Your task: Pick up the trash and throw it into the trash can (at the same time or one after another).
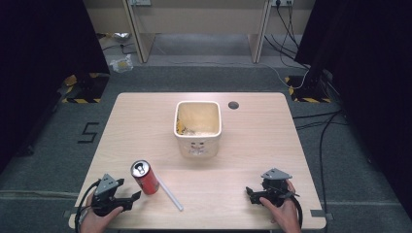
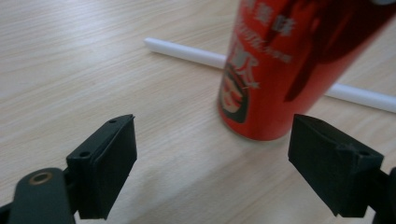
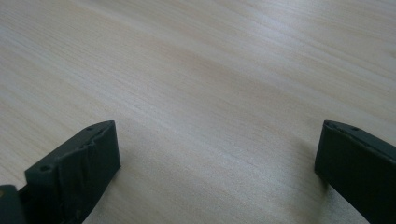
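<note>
My left gripper (image 1: 130, 199) sat at the table's (image 1: 252, 155) seven o'clock corner, jaws spread wide and holding nothing. The can (image 1: 145, 177) stood upright just beyond them, toward one o'clock from that gripper, near but not touching. In the left gripper view the can (image 2: 280, 70) rose ahead of the gap, closer to my right-hand jaw, with bare wood between it and both pads. A white straw (image 1: 169, 195) lay flat just behind the can, running toward five o'clock. My right gripper (image 1: 253, 193) rested at the table's five o'clock corner, its jaws wide apart too, over bare wood and gripping nothing. The white tub (image 1: 197, 127) stood at the table's centre, toward twelve o'clock, well apart from both grippers.
</note>
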A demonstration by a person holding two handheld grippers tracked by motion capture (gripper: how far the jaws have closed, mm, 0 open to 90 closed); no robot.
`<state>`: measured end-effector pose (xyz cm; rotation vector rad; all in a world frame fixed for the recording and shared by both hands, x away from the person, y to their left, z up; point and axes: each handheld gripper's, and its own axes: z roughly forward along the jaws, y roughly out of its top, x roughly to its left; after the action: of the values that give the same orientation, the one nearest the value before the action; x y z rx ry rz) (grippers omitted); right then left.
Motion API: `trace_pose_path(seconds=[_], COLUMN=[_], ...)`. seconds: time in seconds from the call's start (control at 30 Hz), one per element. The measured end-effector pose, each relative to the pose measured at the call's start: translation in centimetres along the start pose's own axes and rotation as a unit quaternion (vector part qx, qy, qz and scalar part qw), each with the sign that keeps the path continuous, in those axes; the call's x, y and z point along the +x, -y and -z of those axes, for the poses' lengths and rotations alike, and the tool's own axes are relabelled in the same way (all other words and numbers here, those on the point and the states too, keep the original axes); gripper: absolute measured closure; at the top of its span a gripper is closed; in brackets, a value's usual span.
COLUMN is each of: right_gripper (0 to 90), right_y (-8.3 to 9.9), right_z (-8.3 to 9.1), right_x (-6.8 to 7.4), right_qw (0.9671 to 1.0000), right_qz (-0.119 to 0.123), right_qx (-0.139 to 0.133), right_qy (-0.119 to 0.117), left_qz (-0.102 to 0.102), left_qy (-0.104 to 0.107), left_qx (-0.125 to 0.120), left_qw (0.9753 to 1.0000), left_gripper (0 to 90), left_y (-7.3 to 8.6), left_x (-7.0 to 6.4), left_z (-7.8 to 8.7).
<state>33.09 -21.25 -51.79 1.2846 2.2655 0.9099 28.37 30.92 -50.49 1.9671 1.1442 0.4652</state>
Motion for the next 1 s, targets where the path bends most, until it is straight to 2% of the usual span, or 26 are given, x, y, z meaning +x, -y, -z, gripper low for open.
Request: trace_pose_path(seconds=[0.27, 0.53, 0.9, 1.0], right_gripper=[0.2, 0.2, 0.2, 0.2], right_y=[0.0, 0.0, 0.0, 0.0], right_z=[0.0, 0.0, 0.0, 0.0], right_x=[0.0, 0.0, 0.0, 0.0], right_qw=[1.0, 1.0, 1.0, 1.0], right_qz=[0.0, 0.0, -0.001, -0.001], right_qx=[0.0, 0.0, 0.0, 0.0], right_qy=[0.0, 0.0, 0.0, -0.001], left_qz=[-0.007, -0.011, -0.009, -0.015], left_qy=[0.022, 0.024, 0.024, 0.025], left_qx=[-0.011, -0.017, -0.033, -0.036], left_qw=[0.9997, 0.9995, 0.9991, 0.9989], left_gripper=[14.9, 14.9, 15.0, 15.0], left_y=[-0.6, -1.3, -2.2, -2.7], left_x=[-1.2, -1.9, -2.0, -2.2], left_z=[0.1, -0.4, -1.0, -1.2])
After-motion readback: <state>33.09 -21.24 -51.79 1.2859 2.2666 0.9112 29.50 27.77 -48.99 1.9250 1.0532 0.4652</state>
